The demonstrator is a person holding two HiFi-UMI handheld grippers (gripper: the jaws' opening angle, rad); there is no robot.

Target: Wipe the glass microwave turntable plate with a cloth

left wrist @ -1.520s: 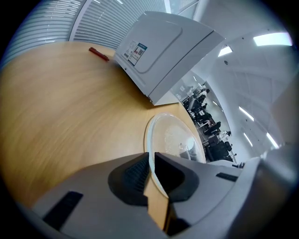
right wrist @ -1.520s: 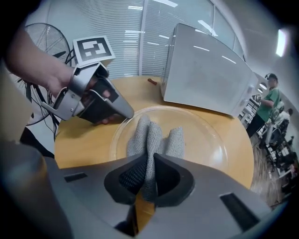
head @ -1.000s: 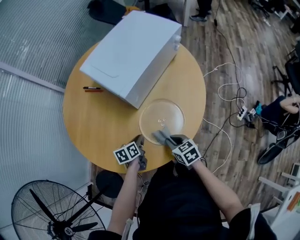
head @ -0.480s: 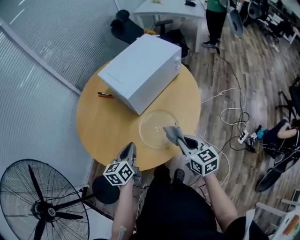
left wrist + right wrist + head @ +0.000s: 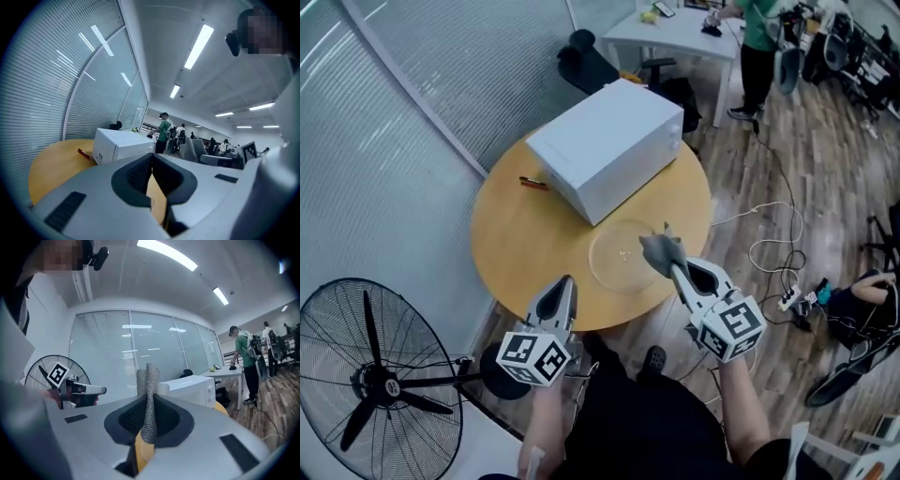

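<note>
The clear glass turntable plate lies flat on the round wooden table, just in front of the white microwave. My right gripper is held high above the table's near right edge, shut on a grey cloth; the cloth stands up between the pads in the right gripper view. My left gripper is raised at the near left, shut with nothing in it, its pads pressed together. Both grippers point almost level, well above the plate.
A red and black pen lies on the table left of the microwave. A black standing fan is on the floor at the near left. Cables and a power strip trail over the wooden floor at right. A person in green stands by a far desk.
Both grippers rose from the table edge and the plate to a high, nearly level pose. The right one carried the cloth up off the plate. The left one's jaws closed.
</note>
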